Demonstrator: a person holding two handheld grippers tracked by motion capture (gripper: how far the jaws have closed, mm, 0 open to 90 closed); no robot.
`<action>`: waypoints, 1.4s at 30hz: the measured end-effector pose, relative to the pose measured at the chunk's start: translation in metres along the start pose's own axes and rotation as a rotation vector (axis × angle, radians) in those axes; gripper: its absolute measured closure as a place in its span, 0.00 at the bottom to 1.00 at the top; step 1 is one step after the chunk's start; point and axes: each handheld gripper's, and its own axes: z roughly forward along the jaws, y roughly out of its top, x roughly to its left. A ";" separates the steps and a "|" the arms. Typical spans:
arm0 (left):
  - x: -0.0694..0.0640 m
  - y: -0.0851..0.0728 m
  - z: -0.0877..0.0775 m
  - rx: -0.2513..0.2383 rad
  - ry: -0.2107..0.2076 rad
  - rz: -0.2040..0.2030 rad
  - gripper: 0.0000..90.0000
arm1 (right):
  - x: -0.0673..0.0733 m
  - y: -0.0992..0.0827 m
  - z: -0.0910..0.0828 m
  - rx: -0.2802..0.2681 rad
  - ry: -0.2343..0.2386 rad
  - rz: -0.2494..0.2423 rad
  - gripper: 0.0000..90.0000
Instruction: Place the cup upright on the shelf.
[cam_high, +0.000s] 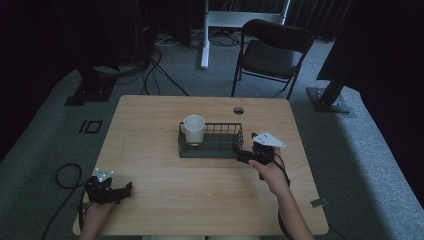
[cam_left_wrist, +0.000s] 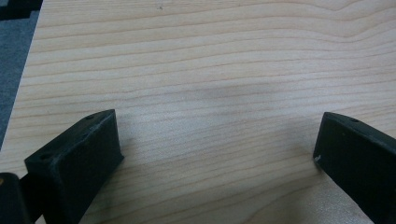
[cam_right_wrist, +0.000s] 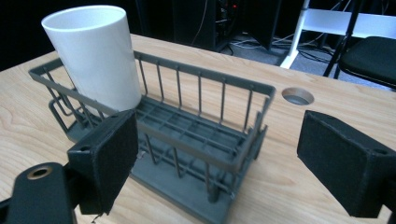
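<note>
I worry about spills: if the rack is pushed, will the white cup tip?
The cup is tall, narrow and smooth, so it probably tips or slides easily. It stands at one end of the wire rack, whose low walls likely catch it.

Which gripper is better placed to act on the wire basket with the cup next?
Right. The right gripper hangs open at the wire basket's end, with the white cup standing inside. The left gripper is open over bare table, far from the basket.
</note>
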 end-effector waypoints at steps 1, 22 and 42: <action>0.000 0.000 0.000 0.000 0.000 0.000 0.01 | 0.000 0.000 0.000 0.000 0.000 0.000 0.14; 0.000 0.000 0.000 0.000 0.001 0.000 0.01 | -0.024 -0.047 -0.024 0.070 -0.054 0.037 0.14; 0.000 0.000 0.000 0.000 0.001 0.000 0.01 | -0.051 -0.084 -0.048 0.172 -0.139 0.119 0.14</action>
